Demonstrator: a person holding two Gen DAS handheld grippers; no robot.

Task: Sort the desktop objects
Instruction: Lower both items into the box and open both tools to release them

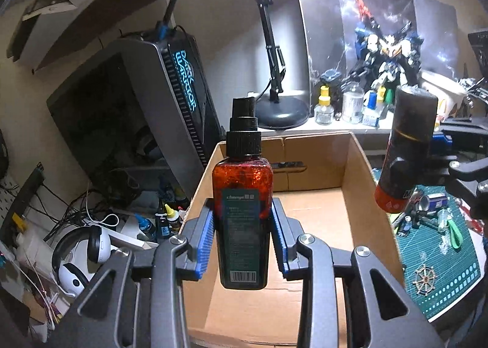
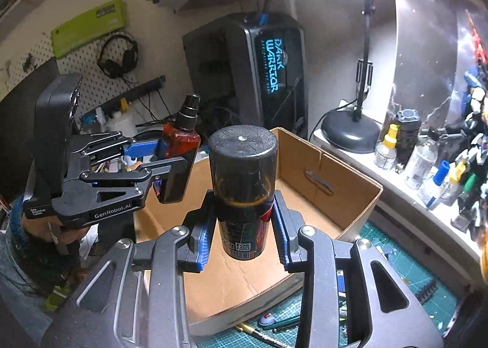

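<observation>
Both grippers loaded: left gripper [image 1: 242,226] clamps the red spray bottle [image 1: 242,192] upright by its lower body; right gripper [image 2: 242,232] clamps the black aerosol can [image 2: 243,183] low on its body. Both hang above the open cardboard box [image 1: 350,165], whose visible floor shows bare. If they're bound for the box: lower well inside the walls, keep the two apart, release near the floor so neither tips. Desk lamp [image 1: 282,113] behind.

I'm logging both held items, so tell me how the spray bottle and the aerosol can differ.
The spray bottle has flat sides, red glittery shoulders and a narrow black pump nozzle; the aerosol can is round, dark, with a wide domed cap. The bottle is in the left hand-held gripper; the can is in the right hand-held gripper. Both are held upright above the open cardboard box.
</observation>
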